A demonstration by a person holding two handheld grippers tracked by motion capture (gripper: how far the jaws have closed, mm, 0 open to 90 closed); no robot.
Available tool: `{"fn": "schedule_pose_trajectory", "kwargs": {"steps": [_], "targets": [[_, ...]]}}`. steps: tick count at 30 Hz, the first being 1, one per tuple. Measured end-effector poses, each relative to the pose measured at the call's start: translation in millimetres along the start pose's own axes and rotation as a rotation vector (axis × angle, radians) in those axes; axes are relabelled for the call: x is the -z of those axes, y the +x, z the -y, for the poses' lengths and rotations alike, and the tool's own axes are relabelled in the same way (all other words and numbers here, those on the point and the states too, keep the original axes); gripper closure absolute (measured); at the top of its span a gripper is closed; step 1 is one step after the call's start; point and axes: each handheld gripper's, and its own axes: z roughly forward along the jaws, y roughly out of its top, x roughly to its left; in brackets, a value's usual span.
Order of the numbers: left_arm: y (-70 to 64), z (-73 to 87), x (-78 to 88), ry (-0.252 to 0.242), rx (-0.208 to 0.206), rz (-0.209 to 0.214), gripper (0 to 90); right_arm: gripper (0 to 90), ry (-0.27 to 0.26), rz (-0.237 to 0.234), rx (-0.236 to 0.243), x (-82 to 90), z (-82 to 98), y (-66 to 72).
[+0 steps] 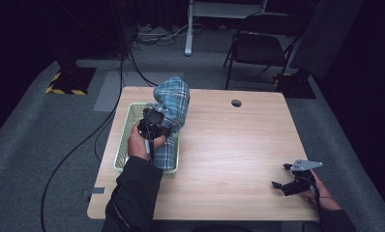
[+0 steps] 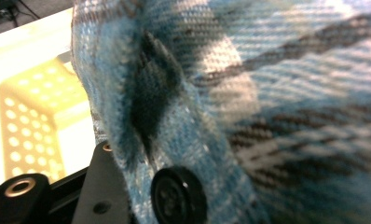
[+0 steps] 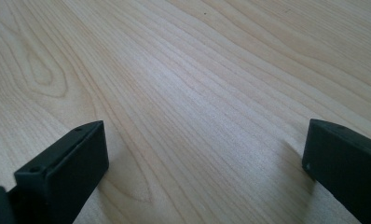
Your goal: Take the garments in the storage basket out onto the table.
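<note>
Hanging at the upper left of centre in the high view, the blue plaid shirt (image 1: 173,104) is bunched above the pale green basket (image 1: 127,126), its lower end trailing into it. The left gripper (image 1: 154,121) is clamped on the cloth. At lower right, the right gripper (image 1: 285,184) rests on the wooden table (image 1: 229,145), jaws wide apart around bare wood.

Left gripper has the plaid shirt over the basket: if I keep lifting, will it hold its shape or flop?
Probably flop: the plaid shirt is soft woven cloth, folding over the left gripper and trailing into the basket. It looks light, so the shut jaws should hold it. The hanging end may drag on the basket rim, and the button could snag.
</note>
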Motion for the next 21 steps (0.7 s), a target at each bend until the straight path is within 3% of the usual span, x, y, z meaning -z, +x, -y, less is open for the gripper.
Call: {"fn": "schedule_pose_trajectory", "kwargs": {"steps": [21], "targets": [[-44.1,-16.1,-7.3,-0.019,-0.067,0.102,50.5,0.2,0.0,-0.001,-0.001,0.0,0.0,0.1]]}}
